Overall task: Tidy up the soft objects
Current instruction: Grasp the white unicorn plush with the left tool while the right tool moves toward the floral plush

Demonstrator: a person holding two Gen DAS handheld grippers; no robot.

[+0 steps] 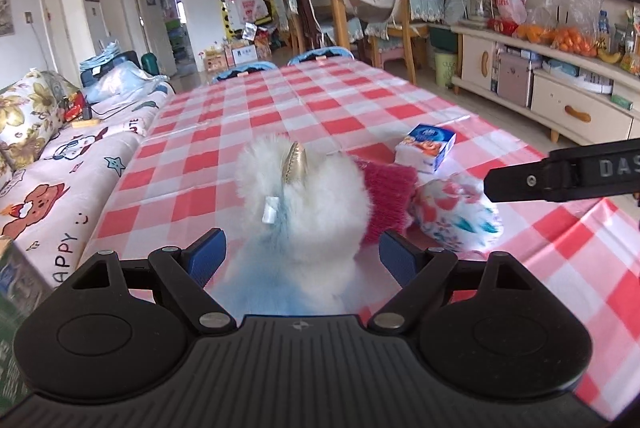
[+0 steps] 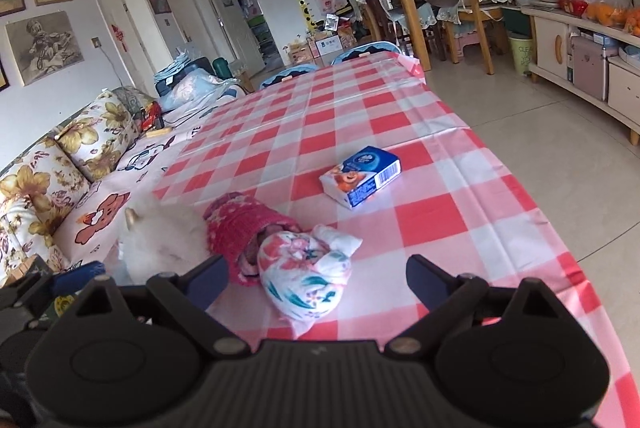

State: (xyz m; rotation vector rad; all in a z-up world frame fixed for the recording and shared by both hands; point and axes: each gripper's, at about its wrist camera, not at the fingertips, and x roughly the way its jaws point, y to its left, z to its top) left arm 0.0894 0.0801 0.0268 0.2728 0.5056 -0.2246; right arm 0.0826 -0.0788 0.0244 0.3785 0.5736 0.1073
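Blue pads (image 1: 208,258) line the fingers of the left gripper (image 1: 302,256), which stand wide apart on either side of a white fluffy plush toy (image 1: 308,203); the fur fills the gap between them, yet whether either pad presses into it I cannot tell. The toy carries a small gold horn (image 1: 295,161) on top and pale blue fur low down near the gripper body. Just behind it to the right lies a magenta knitted piece (image 1: 386,199), touching the plush, and beside that a white floral cloth bundle (image 1: 456,214) knotted at one end. Farther back on the red-and-white checked tablecloth (image 1: 280,107) sits a blue and white tissue pack (image 1: 430,149), apart from the soft things. A black finger of the right gripper reaches in from the right edge of the left wrist view, near the floral bundle.

From the right wrist view, the right gripper (image 2: 316,278) has its fingers spread wide and holds nothing; the floral cloth bundle (image 2: 304,274) lies on the cloth between and just ahead of them, nearer the left finger. The magenta knitted piece (image 2: 244,228) touches it on the left, with the white plush (image 2: 164,238) beyond. The tissue pack (image 2: 360,177) rests well ahead. A patterned sofa (image 2: 60,163) runs along the table's left side
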